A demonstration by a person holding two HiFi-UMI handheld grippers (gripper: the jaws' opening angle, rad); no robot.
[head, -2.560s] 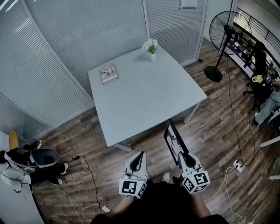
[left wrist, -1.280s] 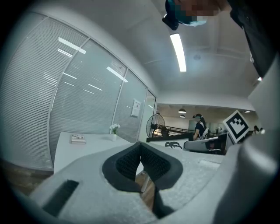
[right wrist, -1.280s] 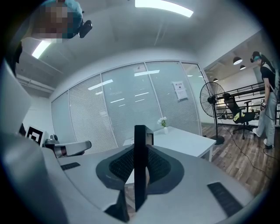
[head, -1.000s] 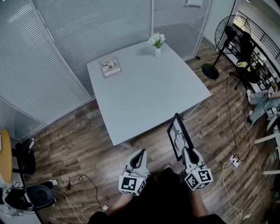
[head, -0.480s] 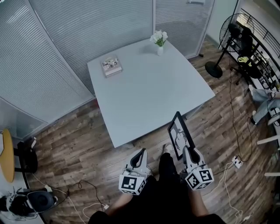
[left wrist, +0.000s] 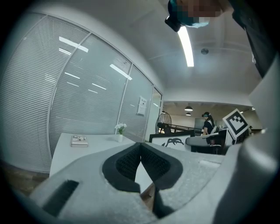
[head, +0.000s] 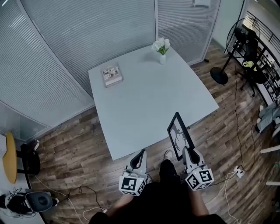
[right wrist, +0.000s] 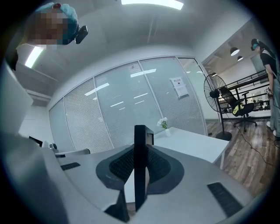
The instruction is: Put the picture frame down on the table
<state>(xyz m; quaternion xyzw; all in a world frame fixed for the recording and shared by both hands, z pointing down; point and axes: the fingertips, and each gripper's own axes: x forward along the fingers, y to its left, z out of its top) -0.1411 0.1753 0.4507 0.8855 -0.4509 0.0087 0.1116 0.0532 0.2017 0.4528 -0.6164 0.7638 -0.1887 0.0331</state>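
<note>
Head view: your right gripper (head: 186, 151) grips the frame (head: 179, 134) upright, held in the air by the near edge of the bench (head: 144, 96). Your left gripper (head: 141, 155), beside it, has jaws closed together on nothing.

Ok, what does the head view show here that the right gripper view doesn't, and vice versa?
Only the head view: the book near the table's far left corner, and the printed face of the picture frame. Only the right gripper view: the right tool shut on the frame, which is seen edge-on, with pads pressed against both its sides, and the ceiling light. Both share the frame, the white table and the vase of flowers at its far edge.
</note>
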